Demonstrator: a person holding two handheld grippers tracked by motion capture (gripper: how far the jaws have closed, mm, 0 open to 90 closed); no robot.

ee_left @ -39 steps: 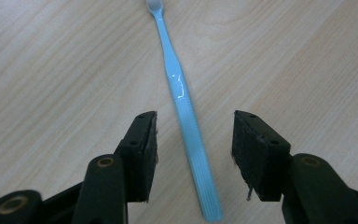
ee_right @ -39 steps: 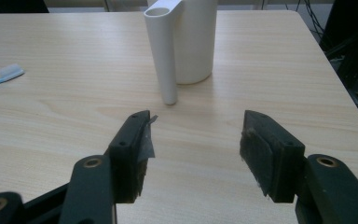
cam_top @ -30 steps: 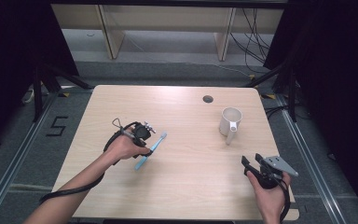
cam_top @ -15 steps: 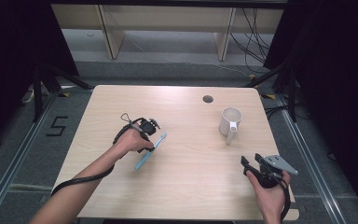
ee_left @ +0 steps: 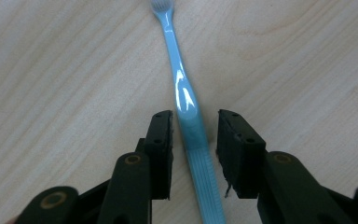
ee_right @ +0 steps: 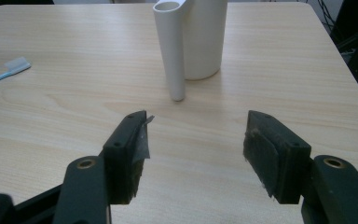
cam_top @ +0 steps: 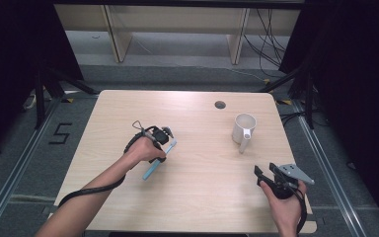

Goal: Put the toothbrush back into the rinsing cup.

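Though few – 1 toothbrush (cam_top: 159, 159), 1 mug (cam_top: 243, 129)

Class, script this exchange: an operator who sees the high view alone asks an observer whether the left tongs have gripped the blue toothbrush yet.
Operator: From up here the tips are too small to judge. Are the left tongs gripping the toothbrush?
Observer: Not yet. In the left gripper view the left tongs straddle the toothbrush at its handle. The jaws have just been closing, but a gap shows beside the right-hand pad.
Operator: And the right tongs?
Observer: In the right gripper view the right tongs stand wide open with nothing between them. The white mug stands beyond their tips, its handle turned toward them.
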